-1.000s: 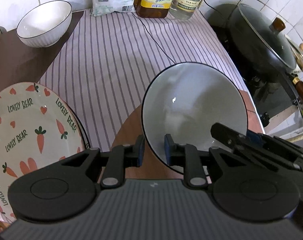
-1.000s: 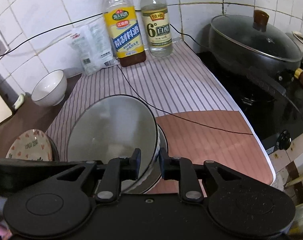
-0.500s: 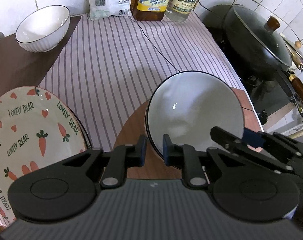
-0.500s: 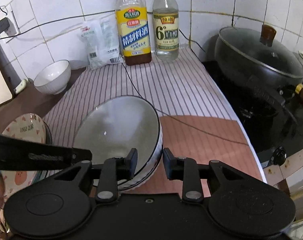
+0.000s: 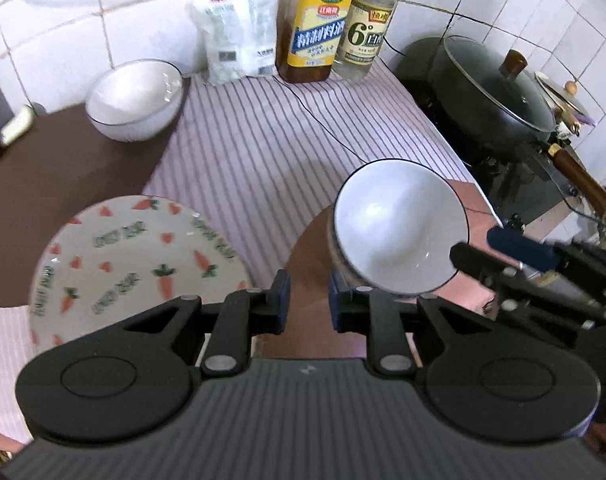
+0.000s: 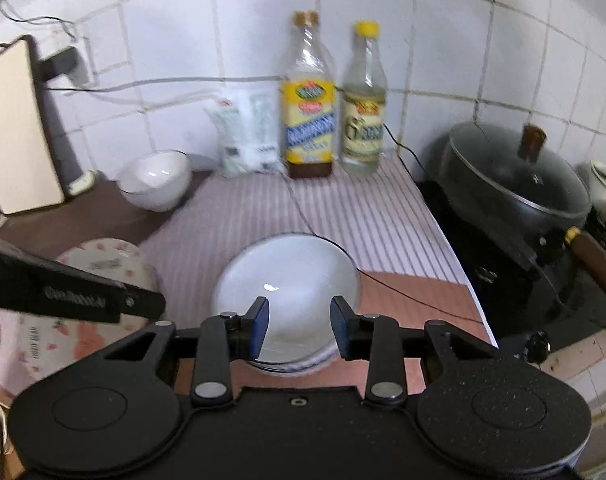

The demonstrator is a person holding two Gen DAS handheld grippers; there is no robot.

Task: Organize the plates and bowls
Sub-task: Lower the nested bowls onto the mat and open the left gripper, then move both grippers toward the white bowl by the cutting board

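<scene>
The stacked bowls rest on the pink mat. The right gripper, jaws just parted and empty, is nearest. The remaining white bowl lies at 10 o'clock; the left gripper is near-closed, empty.

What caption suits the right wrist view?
Open right gripper above stacked white bowls, carrot plate at left, bottles behind.

My right gripper jaws just opened, nothing btwn pads; stacked bowls sit below on pink mat. Carrot plate left, small bowl back-left, 2 bottles at the wall, lidded pot right.
</scene>
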